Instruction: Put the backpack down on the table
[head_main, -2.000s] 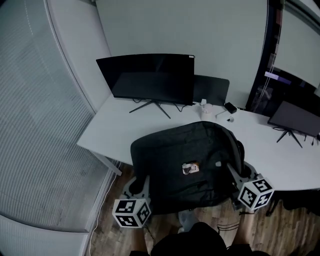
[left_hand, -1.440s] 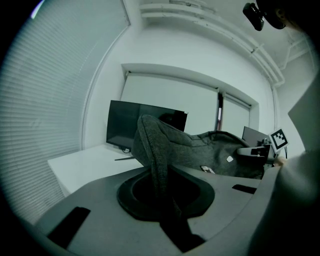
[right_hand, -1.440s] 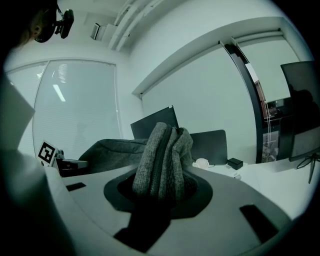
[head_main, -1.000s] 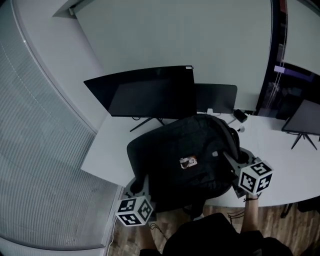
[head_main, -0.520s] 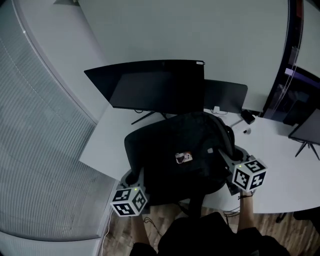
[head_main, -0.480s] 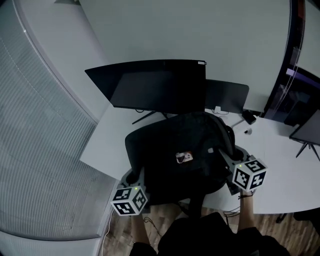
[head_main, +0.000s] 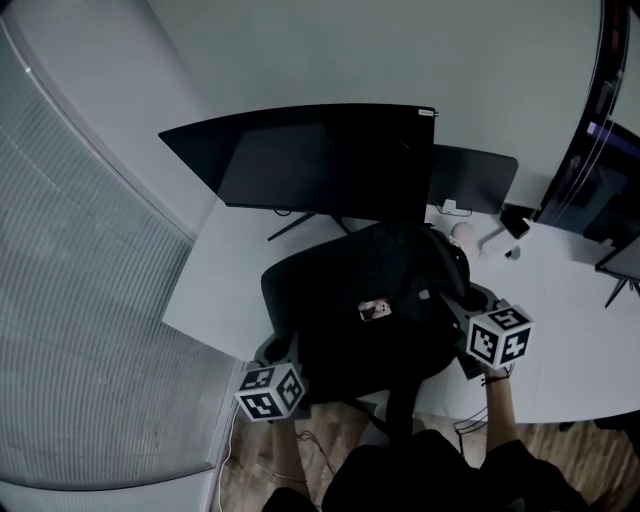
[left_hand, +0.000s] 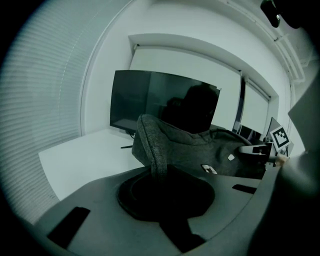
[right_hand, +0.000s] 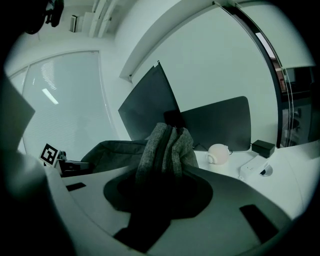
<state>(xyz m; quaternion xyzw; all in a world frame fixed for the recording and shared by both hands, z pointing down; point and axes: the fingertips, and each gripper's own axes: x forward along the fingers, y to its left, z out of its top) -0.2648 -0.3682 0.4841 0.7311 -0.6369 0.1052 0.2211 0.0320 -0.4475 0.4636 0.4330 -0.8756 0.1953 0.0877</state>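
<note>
Moved: over the last two seconds the backpack (head_main: 360, 300) has been carried forward from the near edge of the worktop (head_main: 225, 285) and brought lower, and it is now seen close in front of the large monitor (head_main: 310, 160).
Backpack: dark, held broad side up, with a small light label (head_main: 375, 310) on its upper face; most of it is over the worktop, while its near edge overhangs the worktop's front. Whether it is already resting on the surface cannot be told.
Left hand-held gripper (left_hand: 156, 170): jaws drawn almost together, pinching a thin fold of grey fabric at the backpack's left corner.
Right hand-held gripper (right_hand: 162, 167): jaws set wider, clamped on a thick bunch of grey fabric at the backpack's right side.
Worktop: white, with a second dark screen (head_main: 475, 180) standing to the right of the large monitor.
Beyond the backpack: a small round white object (right_hand: 218, 152), a white box (right_hand: 255, 167) and a small black box (right_hand: 262, 147) are seen near the second screen, apart from the backpack.
</note>
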